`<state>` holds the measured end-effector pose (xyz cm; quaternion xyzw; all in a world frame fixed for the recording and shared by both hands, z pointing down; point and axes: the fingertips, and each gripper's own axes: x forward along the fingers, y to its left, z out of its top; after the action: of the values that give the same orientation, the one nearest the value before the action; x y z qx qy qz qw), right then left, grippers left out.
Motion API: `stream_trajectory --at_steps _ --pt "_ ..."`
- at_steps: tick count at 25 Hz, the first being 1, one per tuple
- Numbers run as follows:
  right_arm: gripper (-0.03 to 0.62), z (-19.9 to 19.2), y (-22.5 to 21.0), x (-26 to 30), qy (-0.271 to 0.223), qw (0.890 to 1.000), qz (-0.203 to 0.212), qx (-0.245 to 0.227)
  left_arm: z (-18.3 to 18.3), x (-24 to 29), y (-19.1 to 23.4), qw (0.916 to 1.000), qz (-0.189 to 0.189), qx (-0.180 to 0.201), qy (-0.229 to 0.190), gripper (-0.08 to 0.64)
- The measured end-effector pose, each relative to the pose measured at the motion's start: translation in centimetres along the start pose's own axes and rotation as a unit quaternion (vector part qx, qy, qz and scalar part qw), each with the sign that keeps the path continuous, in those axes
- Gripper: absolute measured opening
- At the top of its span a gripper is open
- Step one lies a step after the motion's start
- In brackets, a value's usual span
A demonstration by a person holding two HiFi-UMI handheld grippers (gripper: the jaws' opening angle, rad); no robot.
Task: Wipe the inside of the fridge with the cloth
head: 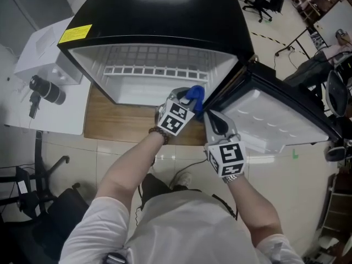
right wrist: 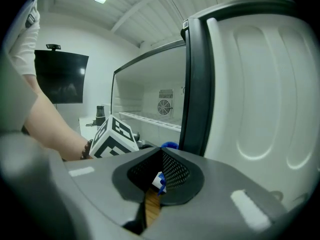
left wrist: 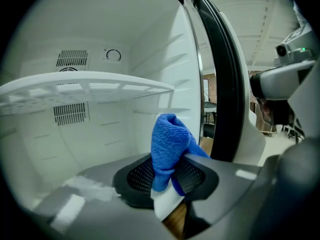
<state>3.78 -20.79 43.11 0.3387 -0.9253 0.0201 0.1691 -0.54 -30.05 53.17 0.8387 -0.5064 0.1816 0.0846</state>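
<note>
Two claws: L claw (left wrist: 167, 178) pinches cloth (left wrist: 170, 141) at fridge (head: 165, 15) mouth, R claw (right wrist: 159, 176) closed, empty.

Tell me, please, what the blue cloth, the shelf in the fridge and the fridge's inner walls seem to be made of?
The blue cloth looks like soft matte textile, probably microfibre: its surface is fuzzy and nubby. The shelf seems to be white moulded plastic, possibly coated wire: it shows a slotted grid. The inner walls appear to be smooth white plastic, with moulded ribs and a soft sheen.
</note>
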Motion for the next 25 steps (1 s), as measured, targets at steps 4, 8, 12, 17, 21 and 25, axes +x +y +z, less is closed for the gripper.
stream_trajectory --at_steps 4,8,12,17,21,25 --pt "0.002 0.5 0.5 0.4 -0.007 1.0 0.015 -0.005 -0.2 1.0 0.9 0.9998 0.014 -0.013 -0.002 0.107" --pt "0.002 0.7 0.7 0.8 -0.009 1.0 0.025 -0.005 -0.2 2.2 2.0 0.9995 0.025 -0.021 -0.004 0.106" --pt "0.002 0.8 0.9 1.2 -0.011 0.999 0.034 -0.007 -0.3 3.5 3.2 0.999 0.034 -0.029 -0.008 0.106" --pt "0.002 1.3 1.0 1.4 -0.02 0.999 0.045 -0.009 -0.3 5.0 4.7 0.9981 0.046 -0.039 -0.012 0.106" --pt "0.002 1.5 1.4 1.7 -0.022 0.998 0.058 -0.012 -0.4 6.2 5.9 0.9972 0.055 -0.05 -0.012 0.104" --pt "0.002 1.6 1.8 1.9 -0.027 0.997 0.07 -0.016 -0.6 7.5 7.1 0.9965 0.062 -0.055 -0.013 0.102"
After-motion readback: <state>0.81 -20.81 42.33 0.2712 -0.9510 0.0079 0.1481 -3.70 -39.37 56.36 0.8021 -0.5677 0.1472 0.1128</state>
